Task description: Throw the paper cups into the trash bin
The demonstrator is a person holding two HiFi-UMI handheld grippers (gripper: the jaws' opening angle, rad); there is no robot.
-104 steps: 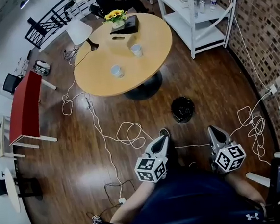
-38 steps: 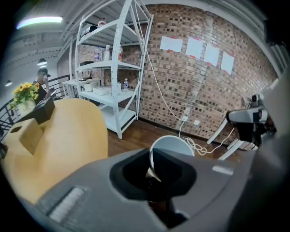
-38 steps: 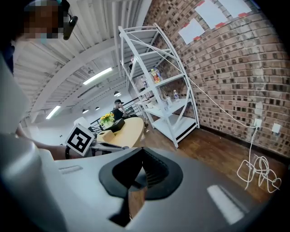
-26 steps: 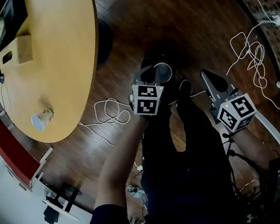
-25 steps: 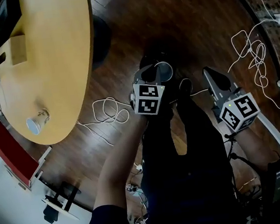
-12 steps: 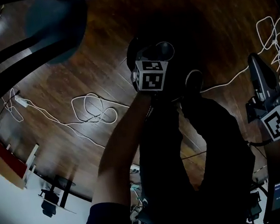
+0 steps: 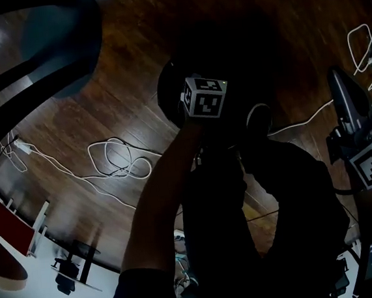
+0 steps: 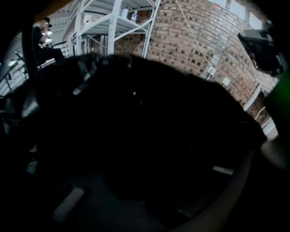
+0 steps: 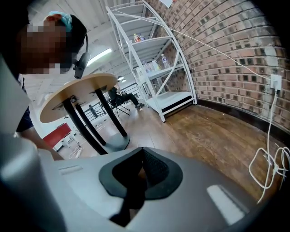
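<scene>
The head view is dim. My left gripper (image 7: pixel 200 79) hangs over the black trash bin (image 7: pixel 170 97) on the wooden floor and points down into it. Its marker cube hides the jaws and the paper cup. In the left gripper view the bin's dark liner (image 8: pixel 136 136) fills nearly the whole picture, and only faint pale marks of the jaws show, so no cup can be made out. My right gripper (image 7: pixel 338 79) is held apart at the right, above the floor. Its black pads (image 9: pixel 156 170) are together with nothing between them.
The round wooden table (image 9: pixel 77 93) on dark legs stands close by on the left. A white shelf rack (image 9: pixel 154 54) and a brick wall (image 9: pixel 235 59) lie beyond. Loose white cables (image 7: pixel 118 158) coil on the floor. The person's dark trouser legs (image 7: pixel 258 223) stand beside the bin.
The view has dropped below the table edge and darkened. The left gripper went further over the bin and tipped down; the cup seen at its jaws has gone from sight.
</scene>
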